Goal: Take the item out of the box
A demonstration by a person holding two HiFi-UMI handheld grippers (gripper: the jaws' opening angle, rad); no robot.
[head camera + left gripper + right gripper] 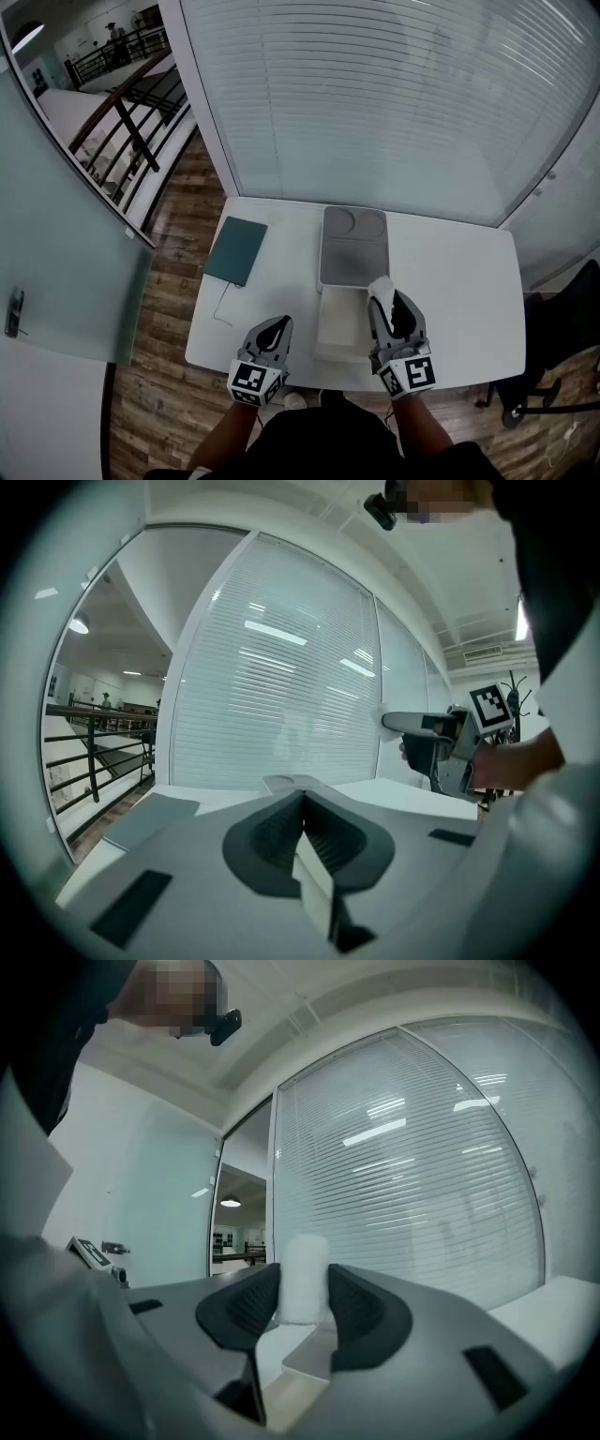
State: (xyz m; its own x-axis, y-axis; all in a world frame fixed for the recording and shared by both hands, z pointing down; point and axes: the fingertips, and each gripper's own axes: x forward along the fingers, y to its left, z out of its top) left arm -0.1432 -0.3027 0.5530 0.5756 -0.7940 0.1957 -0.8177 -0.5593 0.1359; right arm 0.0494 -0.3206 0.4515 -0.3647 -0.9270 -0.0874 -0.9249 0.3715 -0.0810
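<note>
My right gripper (387,302) is shut on a white foam-wrapped item (381,286), held up above the right edge of the open white box (339,323). In the right gripper view the item (303,1279) stands upright between the two dark pads (251,1309), with the box (314,1358) below. My left gripper (275,334) hovers left of the box near the table's front edge, jaws together and empty. The left gripper view shows its own closed jaws (302,806), and the right gripper (441,747) with the item (390,721) off to the right.
A grey tray-like lid (353,246) with a round recess lies behind the box. A dark green notebook (235,249) rests at the table's (459,281) left side. Window blinds stand behind the table, a wooden floor and railing are to the left, and a chair base sits at the right.
</note>
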